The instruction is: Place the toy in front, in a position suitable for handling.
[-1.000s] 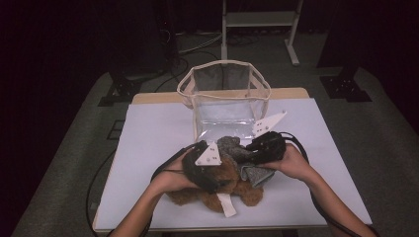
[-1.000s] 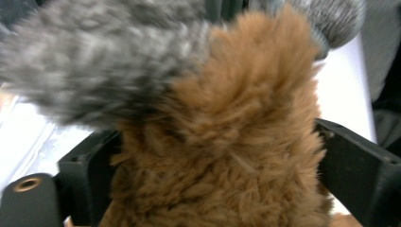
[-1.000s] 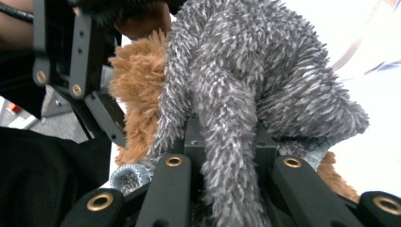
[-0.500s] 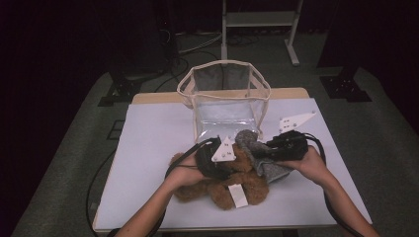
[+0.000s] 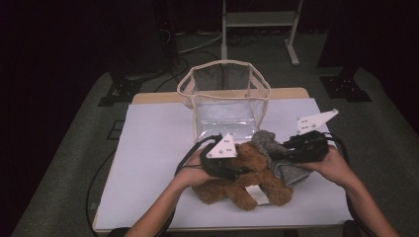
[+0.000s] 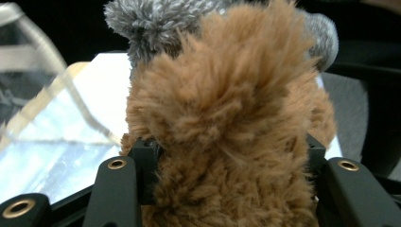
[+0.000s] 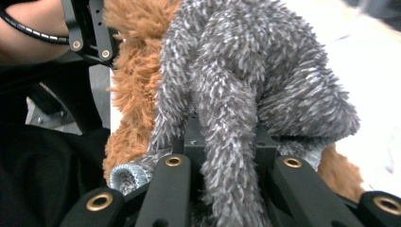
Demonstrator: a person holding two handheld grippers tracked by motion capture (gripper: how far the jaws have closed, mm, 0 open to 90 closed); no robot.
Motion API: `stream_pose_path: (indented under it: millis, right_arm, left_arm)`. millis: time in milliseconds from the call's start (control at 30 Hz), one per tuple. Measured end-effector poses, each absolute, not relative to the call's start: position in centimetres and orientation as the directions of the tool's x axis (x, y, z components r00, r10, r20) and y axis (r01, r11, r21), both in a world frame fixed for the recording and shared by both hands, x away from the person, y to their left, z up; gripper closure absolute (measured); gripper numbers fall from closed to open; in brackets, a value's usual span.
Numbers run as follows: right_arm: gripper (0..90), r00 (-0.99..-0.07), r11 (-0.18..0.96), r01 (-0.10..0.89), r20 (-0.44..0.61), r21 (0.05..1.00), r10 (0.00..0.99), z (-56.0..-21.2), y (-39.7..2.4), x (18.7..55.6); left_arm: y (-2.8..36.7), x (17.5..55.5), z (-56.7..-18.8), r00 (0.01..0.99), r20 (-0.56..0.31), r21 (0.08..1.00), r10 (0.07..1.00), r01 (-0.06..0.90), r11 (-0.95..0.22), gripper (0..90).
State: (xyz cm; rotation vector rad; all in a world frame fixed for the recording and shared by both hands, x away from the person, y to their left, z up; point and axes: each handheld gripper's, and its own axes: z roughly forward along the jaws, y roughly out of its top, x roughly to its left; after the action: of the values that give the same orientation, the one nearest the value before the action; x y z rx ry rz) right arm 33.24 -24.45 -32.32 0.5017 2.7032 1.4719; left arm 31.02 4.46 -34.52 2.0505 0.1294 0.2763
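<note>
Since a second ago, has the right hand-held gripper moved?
Yes. In the high view the right hand-held gripper, shut on the grey plush, has shifted rightward, away from the clear bin, which stayed put.

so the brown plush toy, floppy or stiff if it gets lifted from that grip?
Probably floppy: the brown plush toy bulges around the left gripper where the jaws pinch it, and its limbs sprawl flat on the table. Likely light for its size. The long fur should not slip much, though the grey plush toy leaning against it may drag along.

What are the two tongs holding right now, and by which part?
Left tongs clamp the brown plush toy on a furry limb; right tongs pinch the grey plush toy by a dangling limb.
</note>
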Motion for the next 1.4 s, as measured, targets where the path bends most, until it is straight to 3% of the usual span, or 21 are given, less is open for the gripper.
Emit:
stream_pose_path:
  millis: [167, 400, 467, 500, 567, 667, 967, 1033, 1400]
  right_arm:
    - [74.5, -0.966, 0.522, 0.228, 0.124, 0.822, 0.227, -31.5, -19.9, 34.1]
    - [74.6, -0.988, 0.548, 0.14, 0.084, 0.825, 0.126, -29.9, -13.3, 34.2]
    - [74.6, -0.992, 0.546, 0.114, 0.066, 0.83, 0.106, -29.3, -11.8, 34.0]
    - [74.6, -0.993, 0.546, 0.105, 0.061, 0.831, 0.098, -29.1, -11.2, 34.0]
    - [74.6, -0.995, 0.548, 0.087, 0.047, 0.832, 0.086, -28.7, -10.2, 33.9]
    - [74.6, -0.995, 0.536, 0.087, 0.046, 0.84, 0.089, -28.4, -10.3, 33.7]
    - [74.6, -0.991, 0.53, 0.13, 0.085, 0.838, 0.107, -29.8, -13.7, 32.7]
    - [74.7, -0.986, 0.523, 0.158, 0.102, 0.837, 0.136, -30.4, -15.3, 32.9]
    - [74.8, -0.968, 0.499, 0.197, 0.087, 0.844, 0.235, -30.1, -15.7, 35.7]
  left_arm:
    - [8.4, 30.4, -34.2, 0.954, 0.135, 0.888, 0.266, 0.003, -0.46, 39.1]
    - [13.2, 29.2, -32.2, 0.942, 0.143, 0.849, 0.303, 0.04, -0.528, 13.5]
    - [14.2, 28.8, -31.9, 0.936, 0.151, 0.849, 0.318, 0.042, -0.527, 14.3]
    - [14.6, 28.5, -31.9, 0.934, 0.167, 0.845, 0.317, 0.03, -0.533, 18.4]
    - [15.4, 28.2, -31.8, 0.922, 0.192, 0.847, 0.336, 0.018, -0.532, 35.4]
    - [16.0, 28.0, -32.1, 0.919, 0.175, 0.867, 0.353, 0.026, -0.497, 44.9]
    - [15.8, 28.5, -32.0, 0.921, 0.159, 0.873, 0.354, 0.036, -0.487, 44.2]
    - [15.2, 28.3, -31.8, 0.932, 0.172, 0.866, 0.319, 0.012, -0.5, 44.3]
    - [14.1, 28.0, -31.7, 0.947, 0.195, 0.846, 0.254, -0.032, -0.532, 44.3]
